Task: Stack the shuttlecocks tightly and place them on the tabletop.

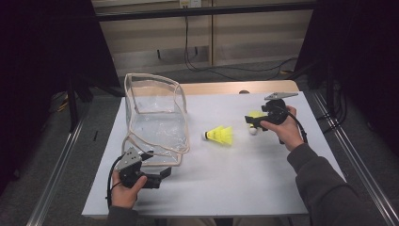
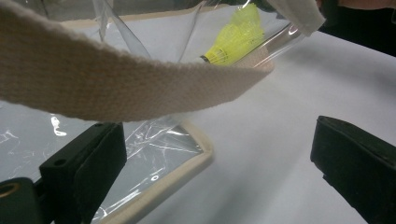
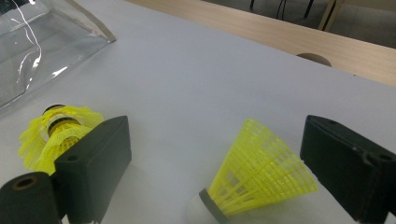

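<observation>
looking at a pack-the-bag job, barely started by my read. clear bag point(image 1: 155, 117) stands open at the left of the white table point(image 1: 226, 183), cream webbing trim around its rim, and as far as i can tell nothing is in it.

two yellow shuttlecocks are out on the table. shuttlecock one point(image 1: 220, 135) lies on its side mid-table, between the bag and the right hand, untouched. shuttlecock two point(image 3: 259, 175) sits between the right gripper point(image 1: 256, 123) jaws, cork end toward the camera; jaws are wide apart, skirt not touching either pad that i can see, so not grasped yet.

left gripper point(image 1: 157, 175) is at the near corner of the bag, jaws spread wide, holding nothing. in the left gripper view the webbing strap point(image 2: 121, 88) hangs across just ahead of the jaws, apart from them.

status: nothing loaded. left to do, my guess: left takes the strap or rim to steady the opening, right closes on shuttlecock two and carries it over the rim, then repeats for shuttlecock one. risk: crushing the mesh skirt if it clamps hard.
</observation>
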A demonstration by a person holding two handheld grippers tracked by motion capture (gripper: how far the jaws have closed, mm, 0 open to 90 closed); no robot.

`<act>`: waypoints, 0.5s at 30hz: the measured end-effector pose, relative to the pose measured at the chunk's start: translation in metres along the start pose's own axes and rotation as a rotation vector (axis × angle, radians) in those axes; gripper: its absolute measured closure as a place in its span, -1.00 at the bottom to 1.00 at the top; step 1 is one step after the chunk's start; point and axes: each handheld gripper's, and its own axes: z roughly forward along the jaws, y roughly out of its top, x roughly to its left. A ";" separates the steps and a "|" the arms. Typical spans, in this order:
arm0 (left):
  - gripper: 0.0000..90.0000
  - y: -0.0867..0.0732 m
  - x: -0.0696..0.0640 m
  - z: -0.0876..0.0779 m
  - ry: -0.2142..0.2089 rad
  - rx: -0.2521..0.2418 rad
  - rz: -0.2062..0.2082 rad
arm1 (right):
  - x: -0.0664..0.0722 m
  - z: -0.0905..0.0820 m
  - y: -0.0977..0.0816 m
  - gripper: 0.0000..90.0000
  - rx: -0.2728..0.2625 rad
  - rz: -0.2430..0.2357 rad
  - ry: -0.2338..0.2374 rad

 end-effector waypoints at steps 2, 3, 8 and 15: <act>-0.92 0.000 0.000 0.000 -0.001 0.000 0.000 | -0.001 0.000 0.001 -0.83 0.005 -0.004 -0.007; -0.92 0.000 0.000 0.000 -0.001 0.000 0.001 | -0.002 0.000 0.001 -0.83 0.006 -0.005 -0.012; -0.92 0.000 0.000 0.000 0.000 -0.001 -0.002 | -0.005 0.002 0.000 -0.82 0.014 -0.005 -0.030; -0.92 0.000 0.000 0.000 -0.002 0.001 -0.001 | -0.008 0.006 0.000 -0.80 0.018 -0.010 -0.036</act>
